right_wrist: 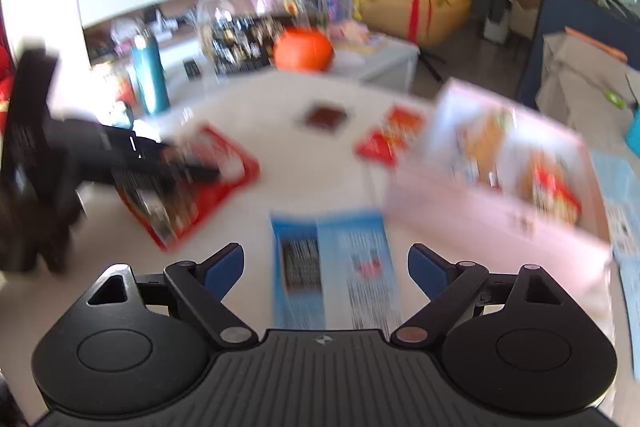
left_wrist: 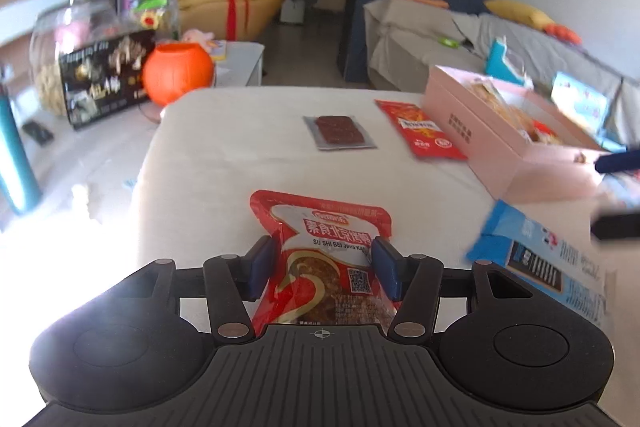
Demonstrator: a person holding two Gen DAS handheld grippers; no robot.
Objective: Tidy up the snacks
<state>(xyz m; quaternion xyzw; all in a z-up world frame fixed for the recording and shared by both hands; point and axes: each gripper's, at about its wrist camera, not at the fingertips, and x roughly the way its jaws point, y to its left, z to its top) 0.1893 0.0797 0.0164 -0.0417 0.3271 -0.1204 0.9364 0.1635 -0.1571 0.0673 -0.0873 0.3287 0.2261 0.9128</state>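
A red snack packet (left_wrist: 320, 227) lies on the white table (left_wrist: 224, 147), and my left gripper (left_wrist: 324, 267) is shut on it, its blue pads pinching both long edges. In the blurred right wrist view that gripper (right_wrist: 192, 167) sits low over the same red packet (right_wrist: 224, 187). My right gripper (right_wrist: 326, 271) stands open above a blue packet (right_wrist: 336, 251), its pads clear of the packet on both sides. A pink box (left_wrist: 500, 147) holding several snacks stands at the right. Another red packet (left_wrist: 424, 135) and a clear packet with a dark slab (left_wrist: 340, 131) lie farther back.
An orange round container (left_wrist: 178, 73), a black printed box (left_wrist: 104, 79), a glass jar (left_wrist: 60, 39) and a teal bottle (left_wrist: 14, 155) stand on the low table to the left. A grey-covered sofa (left_wrist: 520, 39) runs behind the pink box.
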